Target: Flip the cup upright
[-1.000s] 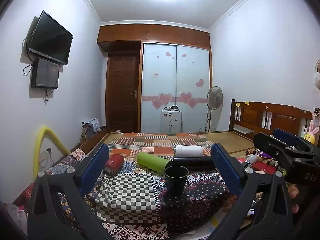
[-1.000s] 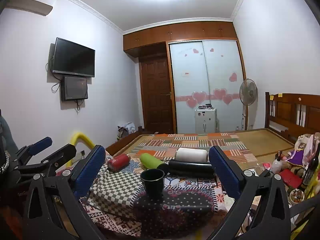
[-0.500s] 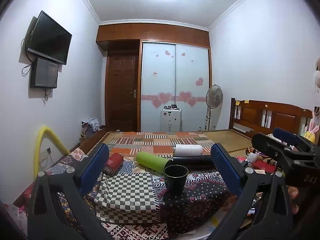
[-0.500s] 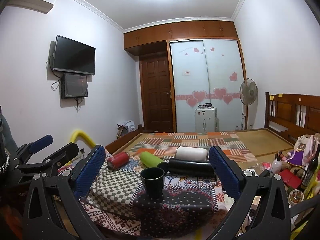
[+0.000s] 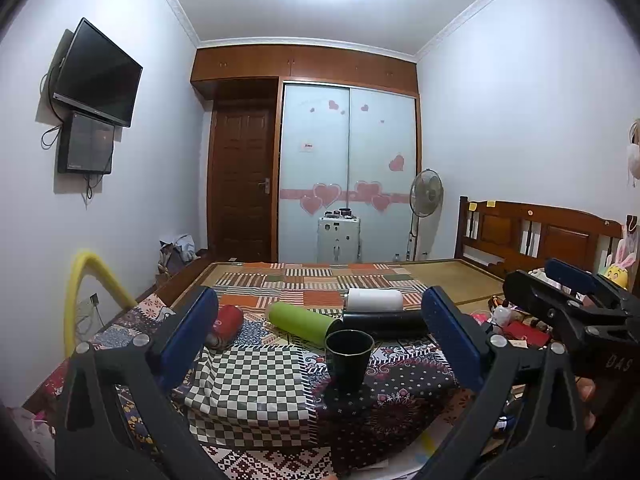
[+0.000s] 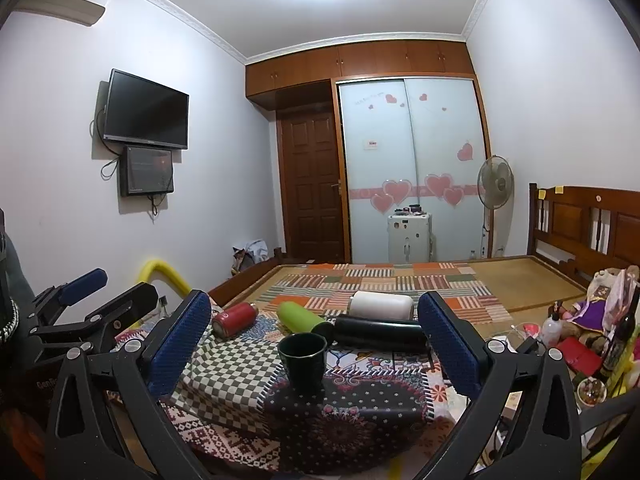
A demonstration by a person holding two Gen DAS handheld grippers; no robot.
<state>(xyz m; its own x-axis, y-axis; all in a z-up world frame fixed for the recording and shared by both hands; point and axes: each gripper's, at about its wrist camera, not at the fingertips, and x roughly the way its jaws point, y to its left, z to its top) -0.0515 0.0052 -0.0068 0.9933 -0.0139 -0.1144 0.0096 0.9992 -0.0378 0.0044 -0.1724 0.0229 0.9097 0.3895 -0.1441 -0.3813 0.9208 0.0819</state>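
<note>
Dark green tapered cup (image 5: 349, 359) with a thin pale rim stands upright, mouth up, on the patterned patchwork cloth (image 5: 256, 384), just in front of several bottles lying on their sides. It looks light, rigid and smooth; gripping across the side wall seems safest. Left gripper (image 5: 320, 336) and right gripper (image 6: 314, 336) hover apart from it, fingers spread wide, holding nothing.

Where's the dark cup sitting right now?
The dark cup stands upright on the patterned cloth, centred between the open fingers in both wrist views, just in front of the green bottle and the black bottle lying on their sides.
</note>
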